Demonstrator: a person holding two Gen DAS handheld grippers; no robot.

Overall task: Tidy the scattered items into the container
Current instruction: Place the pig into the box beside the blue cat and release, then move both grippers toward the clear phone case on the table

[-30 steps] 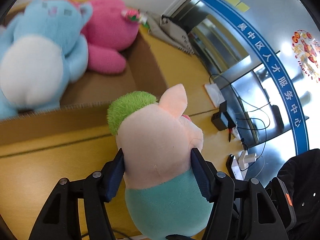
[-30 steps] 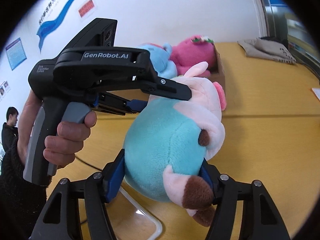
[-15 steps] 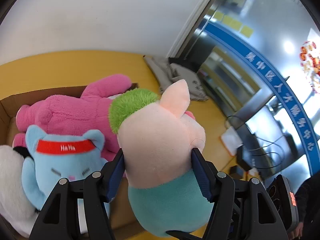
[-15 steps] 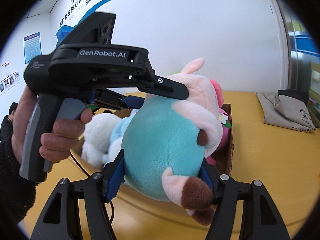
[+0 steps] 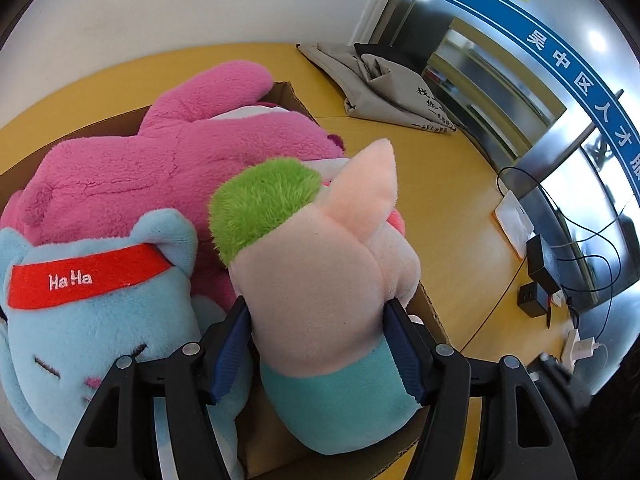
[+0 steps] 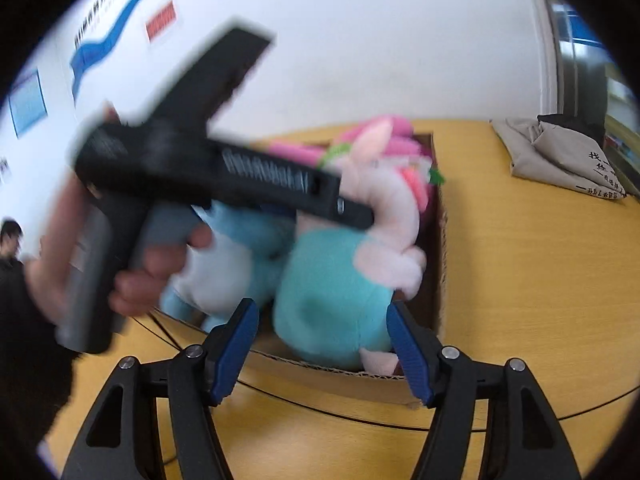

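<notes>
A pig plush (image 5: 320,280) with a pink head, green tuft and teal body hangs over the right end of the cardboard box (image 5: 432,312). My left gripper (image 5: 316,312) is shut on its head; the jaws are easing open while the pads still touch. Beside it in the box lie a pink plush (image 5: 160,176) and a blue cat plush (image 5: 92,320). In the right wrist view the pig (image 6: 336,296) sits inside the box (image 6: 320,376), just past my right gripper (image 6: 320,308). That gripper is open, with a gap beside its left pad. A hand (image 6: 152,272) holds the left tool.
A folded grey bag (image 5: 384,88) lies on the yellow table (image 5: 452,208) behind the box. Black chargers with cables (image 5: 540,276) and a white card (image 5: 514,216) sit at the table's right edge. A thin cable (image 6: 360,408) runs in front of the box. A person (image 6: 10,240) stands far left.
My left gripper carried the pig from in front of the box to over its right end. The pig's teal body slipped forward out of my right gripper's pads.
</notes>
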